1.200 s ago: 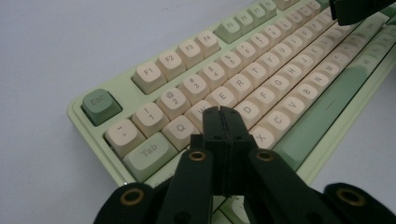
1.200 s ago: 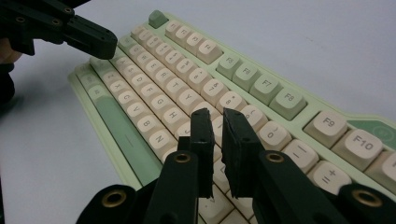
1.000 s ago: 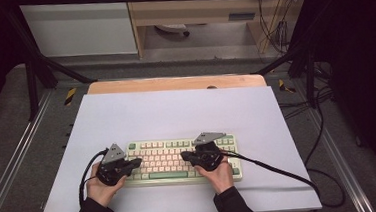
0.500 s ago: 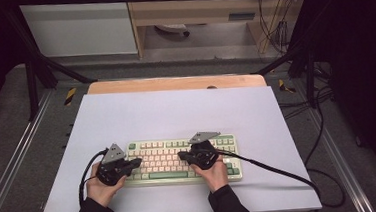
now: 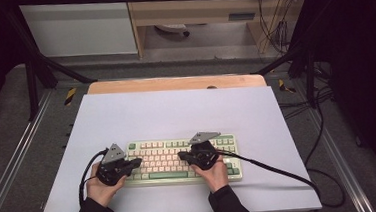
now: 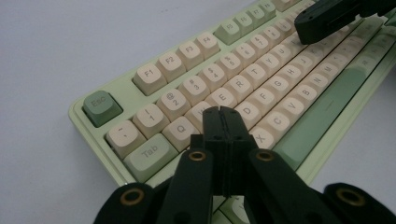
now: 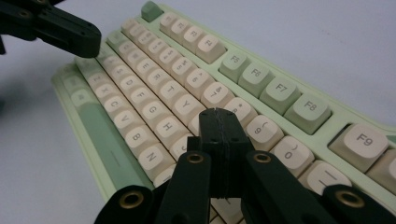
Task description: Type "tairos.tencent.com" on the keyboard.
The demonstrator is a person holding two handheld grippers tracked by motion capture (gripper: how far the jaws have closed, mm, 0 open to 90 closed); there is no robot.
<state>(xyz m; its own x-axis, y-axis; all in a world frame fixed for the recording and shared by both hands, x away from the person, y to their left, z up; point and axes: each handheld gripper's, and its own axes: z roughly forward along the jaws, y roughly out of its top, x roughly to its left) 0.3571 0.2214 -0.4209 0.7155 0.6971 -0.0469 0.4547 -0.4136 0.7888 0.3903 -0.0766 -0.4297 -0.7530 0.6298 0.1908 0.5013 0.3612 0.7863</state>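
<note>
Left gripper view has the left gripper [image 6: 223, 114] with its jaws pressed flat together, nothing between them, the joined tip poised over the letter keys around W and S at the near-left end of the keyboard [image 6: 196, 88]. I cannot tell whether the tip touches a keycap or hangs just above it. In the right gripper view the right gripper [image 7: 219, 116] is likewise closed on itself, its blunt tip over the keys just below the 8 and 9, somewhere about U, I or J; contact is again hidden by the jaws themselves.

From the high view, the left gripper [image 5: 132, 163] and the right gripper [image 5: 185, 156] point inward toward each other over the pale green keyboard [image 5: 231, 144], which lies parallel to the near edge of the white table surface [image 5: 176, 112], roughly centred along it and well apart from the far edge. A hand [image 5: 100, 188] backs each tool.

My reading is that typing is under way, each closed tip serving as a single finger. The next press calls for a short straight drop onto one keycap's centre, tip kept narrow so neighbouring keys stay untouched, then a clean lift.
</note>
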